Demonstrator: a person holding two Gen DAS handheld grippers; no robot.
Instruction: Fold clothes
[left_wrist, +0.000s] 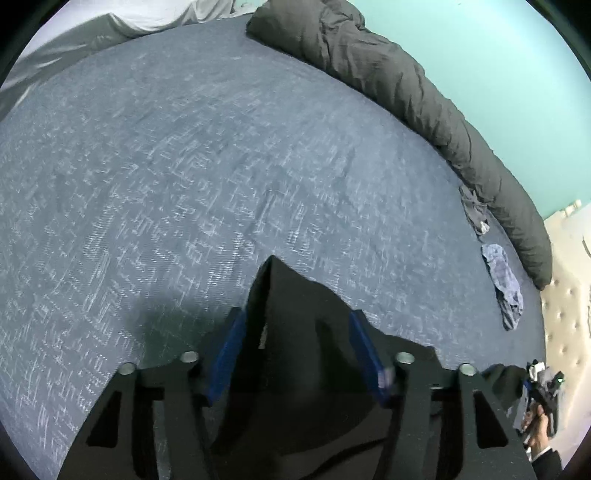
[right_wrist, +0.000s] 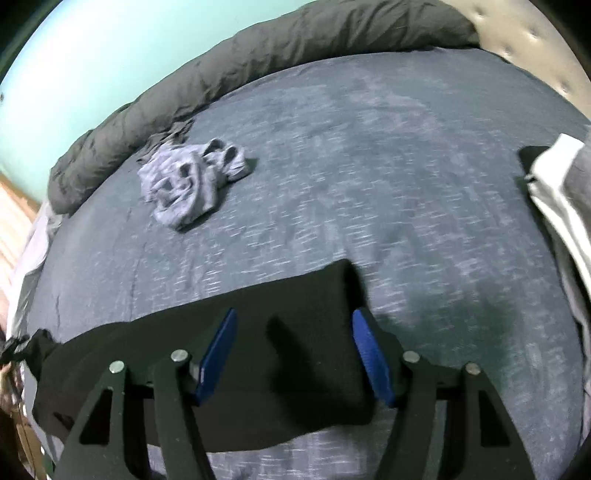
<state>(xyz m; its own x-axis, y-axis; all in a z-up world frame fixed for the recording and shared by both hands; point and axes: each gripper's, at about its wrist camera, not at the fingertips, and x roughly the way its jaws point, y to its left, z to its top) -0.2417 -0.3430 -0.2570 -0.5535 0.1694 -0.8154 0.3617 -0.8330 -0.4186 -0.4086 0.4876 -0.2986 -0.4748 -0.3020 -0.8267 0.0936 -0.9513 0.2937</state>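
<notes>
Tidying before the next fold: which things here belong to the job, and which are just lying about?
In use: black cloth garment; left tool; right tool.
Lying about: crumpled grey-blue garment; rolled dark grey duvet; white and grey fabric stack.

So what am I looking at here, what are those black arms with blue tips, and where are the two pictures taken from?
There is no robot. A person holds a hand-held gripper in each hand, and a wide-angle camera on each looks out along its two blue fingers. One picture is from the left hand-held gripper, the other from the right hand-held gripper.

Both look down on a bed with a blue-grey cover. A black garment lies between each pair of fingers, but the fingers stand apart and do not look pressed on it. Further off lie a crumpled grey-blue garment and a rolled dark grey duvet along the turquoise wall. The left view also catches the person's other hand at the edge.
</notes>
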